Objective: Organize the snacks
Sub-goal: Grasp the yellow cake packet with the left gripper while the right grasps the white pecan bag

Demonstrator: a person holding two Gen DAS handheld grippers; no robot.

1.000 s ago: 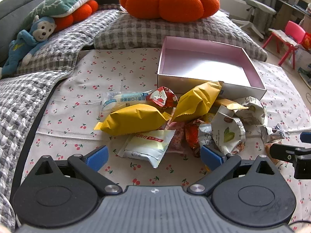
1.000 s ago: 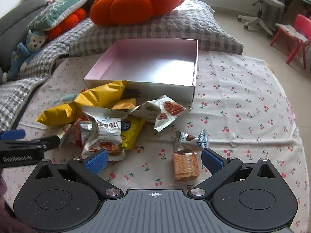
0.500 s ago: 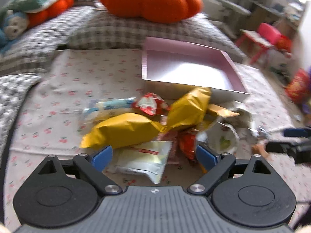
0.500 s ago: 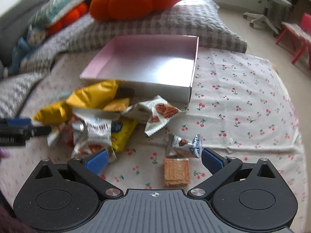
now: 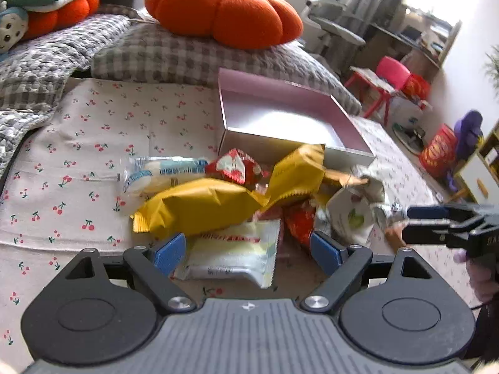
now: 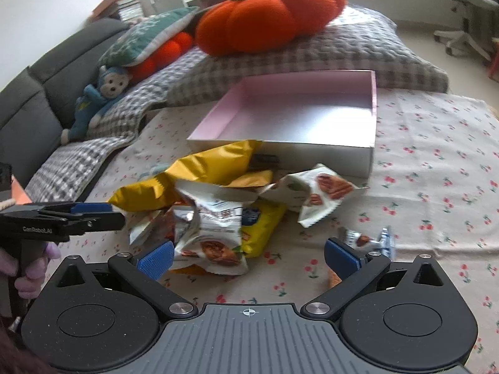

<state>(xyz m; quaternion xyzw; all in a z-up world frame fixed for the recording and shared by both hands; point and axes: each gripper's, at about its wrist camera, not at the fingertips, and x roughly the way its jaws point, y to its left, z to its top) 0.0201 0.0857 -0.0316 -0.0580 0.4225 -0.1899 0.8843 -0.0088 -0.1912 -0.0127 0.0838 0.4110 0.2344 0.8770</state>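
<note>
My left gripper [image 5: 248,251] closing around white packet [image 5: 232,257], pads apparently not touching; yellow bag [image 5: 199,207] overlaps, may drag. Right gripper [image 6: 248,258] wide, empty.

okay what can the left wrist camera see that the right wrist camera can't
Only the left wrist view shows the pale green packet between the closing left gripper's blue pads, not yet pressed, the red wrapper, and the white and blue packet.

Only the right wrist view shows the pecan packet, the small foil-wrapped snack and the open right gripper from behind.

Both show the empty pink box, yellow bags and pumpkin cushion.
</note>
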